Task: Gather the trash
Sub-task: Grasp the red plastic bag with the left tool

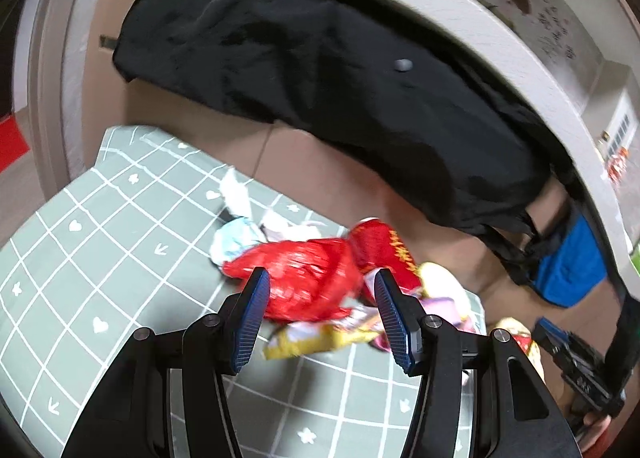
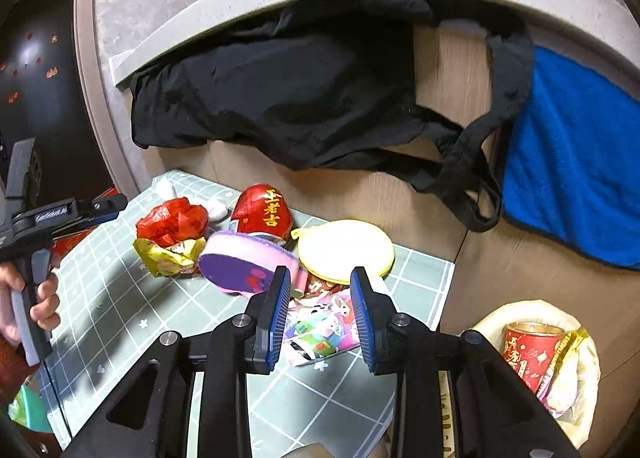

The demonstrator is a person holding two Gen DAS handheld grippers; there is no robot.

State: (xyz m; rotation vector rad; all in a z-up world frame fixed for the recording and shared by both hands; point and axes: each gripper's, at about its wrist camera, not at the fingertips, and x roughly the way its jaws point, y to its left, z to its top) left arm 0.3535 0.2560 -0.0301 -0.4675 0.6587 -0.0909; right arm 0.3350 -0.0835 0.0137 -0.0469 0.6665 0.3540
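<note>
Left wrist view: the left gripper (image 1: 318, 310) is open and holds nothing. A crumpled red bag (image 1: 304, 278) lies just past its tips on the green mat (image 1: 100, 258).

Right wrist view: the right gripper (image 2: 320, 312) is open and empty over a cartoon wrapper (image 2: 320, 328). A red can (image 2: 262, 210) lies farther off.

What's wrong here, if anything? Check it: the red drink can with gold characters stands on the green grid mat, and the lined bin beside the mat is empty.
The bin isn't empty: the right wrist view shows a red can inside it. The red drink can with gold characters does stand on the green grid mat.
</note>
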